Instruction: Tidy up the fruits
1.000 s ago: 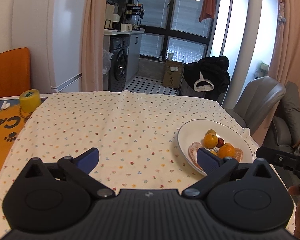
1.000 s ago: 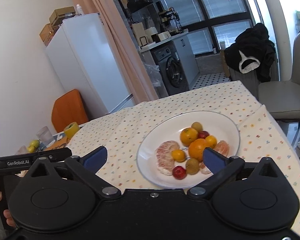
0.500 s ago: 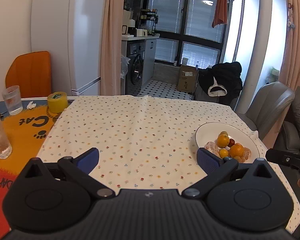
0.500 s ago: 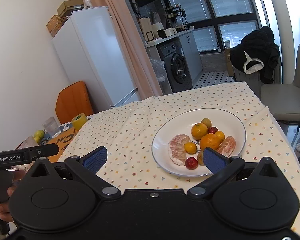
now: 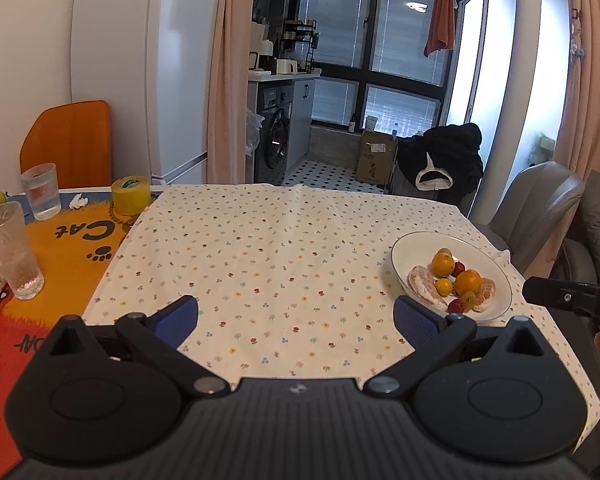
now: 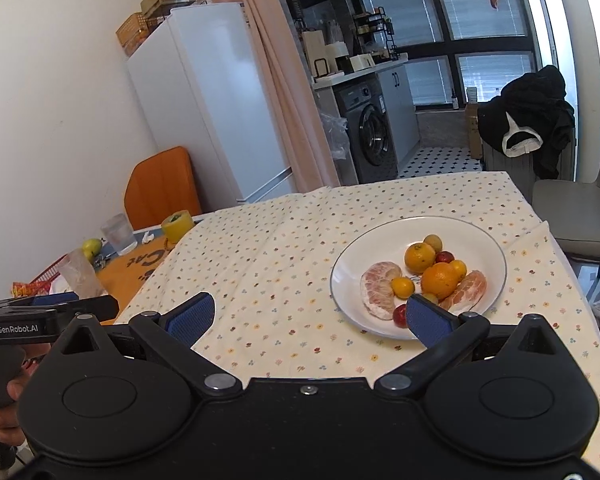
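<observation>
Both grippers have drawn back since a second ago, so the plate [image 6: 484, 236] of fruit looks smaller. Left gripper [image 5: 296, 316] and right gripper [image 6: 310, 314] are spread wide, holding nothing. One blue fingertip [image 6: 430, 318] hides part of the plate (near the table's right edge). Bare tablecloth [image 5: 260, 248] lies ahead.
</observation>
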### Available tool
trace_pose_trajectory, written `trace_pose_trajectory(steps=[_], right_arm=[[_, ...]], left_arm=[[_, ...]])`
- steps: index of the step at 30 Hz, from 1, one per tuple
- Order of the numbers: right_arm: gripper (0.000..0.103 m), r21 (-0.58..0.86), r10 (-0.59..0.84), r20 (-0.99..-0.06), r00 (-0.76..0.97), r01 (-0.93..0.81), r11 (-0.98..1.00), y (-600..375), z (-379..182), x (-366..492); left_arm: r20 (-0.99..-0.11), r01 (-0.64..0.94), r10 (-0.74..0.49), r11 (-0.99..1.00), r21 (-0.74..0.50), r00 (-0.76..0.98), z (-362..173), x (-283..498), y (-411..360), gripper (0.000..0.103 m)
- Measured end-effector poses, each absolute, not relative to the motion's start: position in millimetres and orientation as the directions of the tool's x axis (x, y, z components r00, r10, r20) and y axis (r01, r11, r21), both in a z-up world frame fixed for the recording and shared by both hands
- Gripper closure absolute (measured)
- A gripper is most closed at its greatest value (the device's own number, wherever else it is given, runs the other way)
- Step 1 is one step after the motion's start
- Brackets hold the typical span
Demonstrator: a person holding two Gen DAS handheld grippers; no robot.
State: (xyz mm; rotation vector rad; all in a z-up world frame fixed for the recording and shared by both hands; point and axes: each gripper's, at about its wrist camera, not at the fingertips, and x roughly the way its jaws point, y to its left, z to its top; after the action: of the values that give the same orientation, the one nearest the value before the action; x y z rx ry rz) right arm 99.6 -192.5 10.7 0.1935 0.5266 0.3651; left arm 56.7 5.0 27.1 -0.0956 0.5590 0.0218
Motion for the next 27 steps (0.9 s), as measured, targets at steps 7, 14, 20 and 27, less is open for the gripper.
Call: trace_pose_trajectory(steps=[7,14,20,27], right_arm=[[0.000,0.263,0.410,-0.471,0.781,-0.320,0.910,-179.4,8.4,97.9],[0.000,0.258,0.416,-0.478,0.774,-0.328,0.909,-175.7,8.2,96.5],[0.000,0.246,0.417,-0.486,0.768,-0.338,0.908,-170.1,9.0,95.1],[0.000,0.242,0.417,-0.487,0.767,-0.340,0.909,-169.1,9.6,94.3]], left_arm=[[-0.520,-0.088,0.024,0.991,-0.099,0.854,30.1,47.0,17.7,0.000],[-0.527,-0.098,0.040,0.992,-0.082,0.849,26.6,45.9,19.3,0.000],[-0.532,-0.090,0.031,0.992,-0.086,0.846,25.2,48.0,19.7,0.000],[-0.538,-0.096,0.031,0.991,-0.093,0.843,22.2,48.1,24.0,0.000]])
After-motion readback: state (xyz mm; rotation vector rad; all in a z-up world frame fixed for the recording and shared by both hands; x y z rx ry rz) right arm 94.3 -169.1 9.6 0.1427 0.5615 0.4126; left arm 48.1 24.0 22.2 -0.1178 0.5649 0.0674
